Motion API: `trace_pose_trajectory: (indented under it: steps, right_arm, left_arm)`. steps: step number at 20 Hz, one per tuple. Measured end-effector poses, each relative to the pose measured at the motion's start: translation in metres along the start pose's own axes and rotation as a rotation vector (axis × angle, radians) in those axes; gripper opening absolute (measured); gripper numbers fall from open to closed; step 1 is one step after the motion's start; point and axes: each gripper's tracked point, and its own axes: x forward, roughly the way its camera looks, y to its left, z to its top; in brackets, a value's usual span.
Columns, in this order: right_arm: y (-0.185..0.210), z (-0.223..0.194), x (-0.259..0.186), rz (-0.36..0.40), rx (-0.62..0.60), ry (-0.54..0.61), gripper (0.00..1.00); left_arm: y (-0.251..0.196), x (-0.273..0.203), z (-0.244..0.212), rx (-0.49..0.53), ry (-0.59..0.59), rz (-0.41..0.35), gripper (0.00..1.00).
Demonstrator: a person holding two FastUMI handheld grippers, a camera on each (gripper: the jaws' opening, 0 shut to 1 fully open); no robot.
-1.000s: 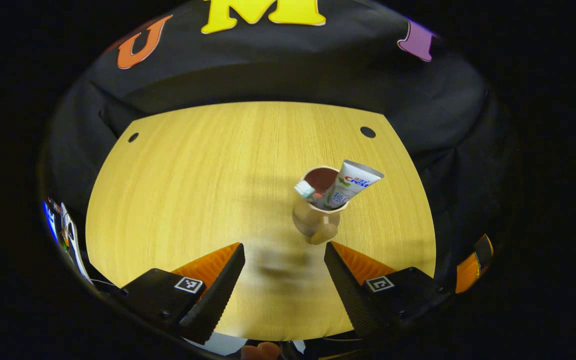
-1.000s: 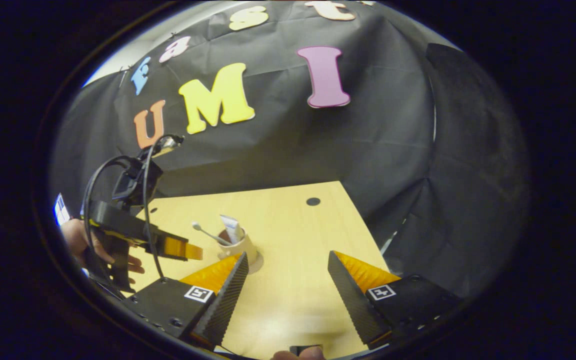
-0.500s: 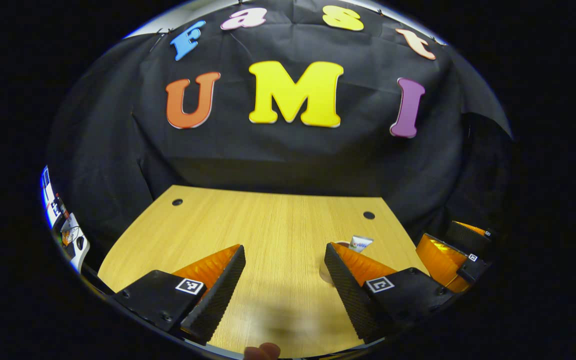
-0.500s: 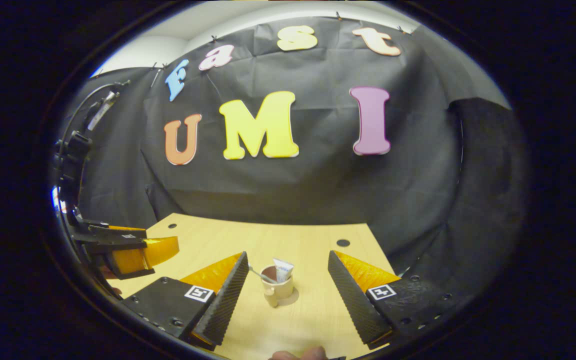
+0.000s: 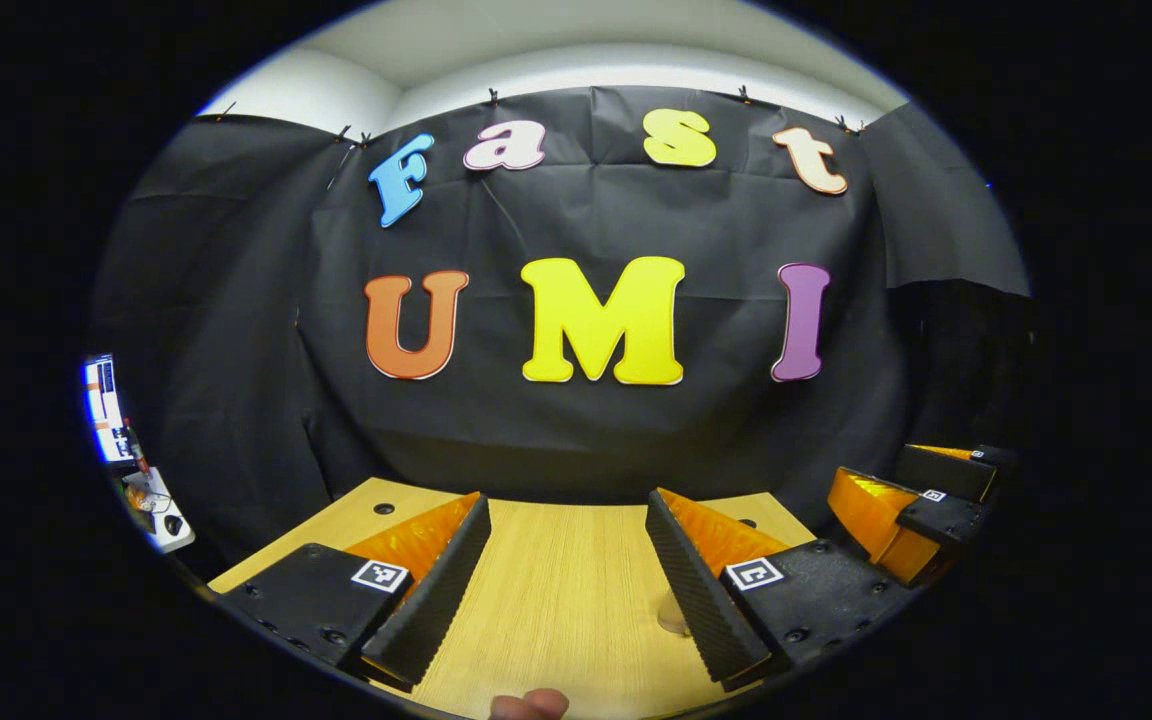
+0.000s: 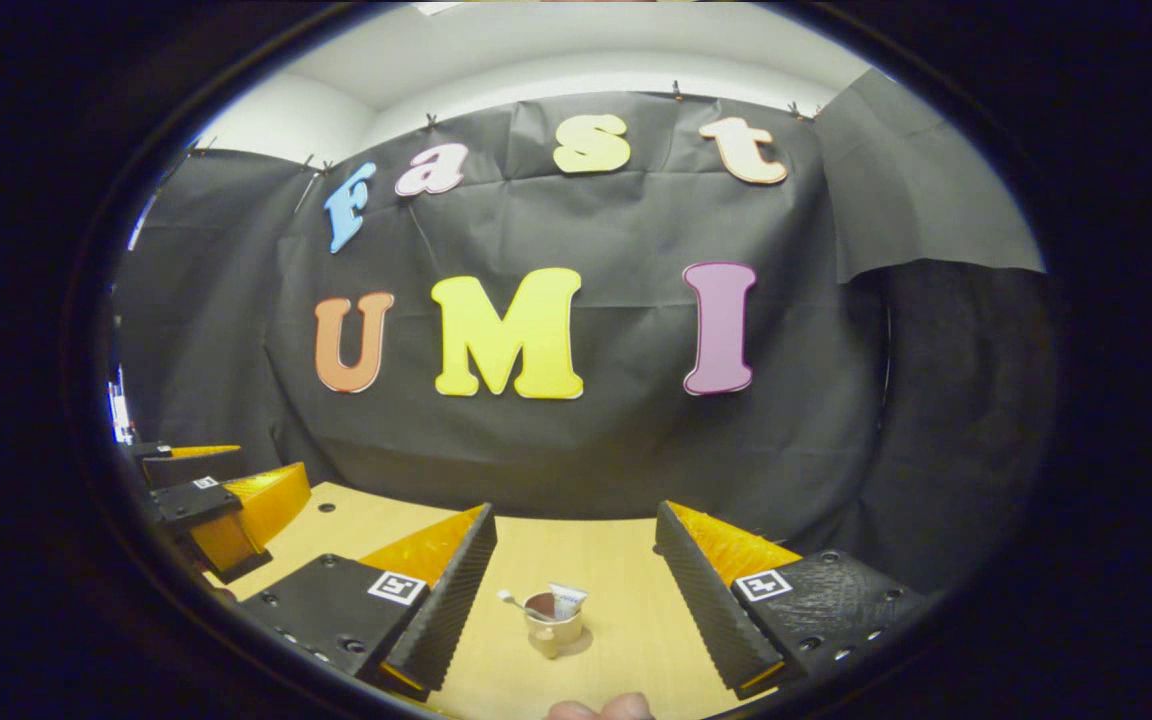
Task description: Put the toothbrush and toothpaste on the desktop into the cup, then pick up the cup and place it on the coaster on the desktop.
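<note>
Standing low in frame, the cup (image 6: 554,628) holds toothbrush (image 6: 514,601) and toothpaste (image 6: 567,600); coaster possibly beneath. Both claws, right (image 6: 576,610) and left (image 5: 568,590), gape empty; the leaning toothbrush could tip out.

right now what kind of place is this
Likely a staged recording booth, not a home: black cloth wall behind a bare wooden desktop, a lone cup holding toothbrush and toothpaste.

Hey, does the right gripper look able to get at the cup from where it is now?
Probably yes. In the right gripper view, the right gripper has its jaws spread wide, and the cup stands on the desktop between them farther ahead, toothbrush and toothpaste inside. Nothing lies between.
</note>
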Motion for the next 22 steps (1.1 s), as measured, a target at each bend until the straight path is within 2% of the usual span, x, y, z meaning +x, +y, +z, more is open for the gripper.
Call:
trace_pose_trajectory:
  steps: [2,7,10,11,12,14,15,16,20,22]
  right_arm:
    - [0.000,0.000,-0.002,-0.011,0.003,-0.001,0.99]
    - [0.000,0.006,-0.006,-0.025,0.012,-0.018,0.96]
    - [0.000,0.010,-0.009,-0.024,0.016,-0.032,0.99]
    - [-0.002,0.012,-0.004,-0.022,0.019,-0.034,0.96]
    - [-0.002,0.013,-0.004,-0.022,0.018,-0.039,0.96]
    - [0.000,0.015,-0.005,-0.019,0.017,-0.048,0.96]
    - [0.001,0.015,-0.005,-0.017,0.019,-0.048,0.96]
    - [0.002,0.015,-0.005,-0.014,0.019,-0.047,0.96]
    - [0.006,0.018,-0.003,-0.002,0.012,-0.051,0.99]
    - [0.008,0.020,-0.001,0.003,0.011,-0.055,0.96]
  left_arm:
    - [-0.001,-0.005,0.009,0.013,-0.033,-0.009,0.99]
    - [0.003,-0.009,0.017,0.004,-0.060,-0.009,0.99]
    - [0.005,-0.011,0.018,0.000,-0.063,-0.006,0.99]
    - [0.006,-0.011,0.018,-0.002,-0.060,-0.005,0.92]
    - [0.006,-0.012,0.018,-0.001,-0.057,-0.003,0.99]
    - [0.007,-0.014,0.020,0.002,-0.064,-0.003,0.99]
    - [0.008,-0.014,0.021,0.004,-0.069,-0.001,0.92]
    - [0.008,-0.015,0.022,0.007,-0.072,-0.001,0.99]
    - [0.006,-0.013,0.022,-0.001,-0.070,-0.006,0.99]
    - [0.007,-0.013,0.024,0.001,-0.076,-0.006,0.99]
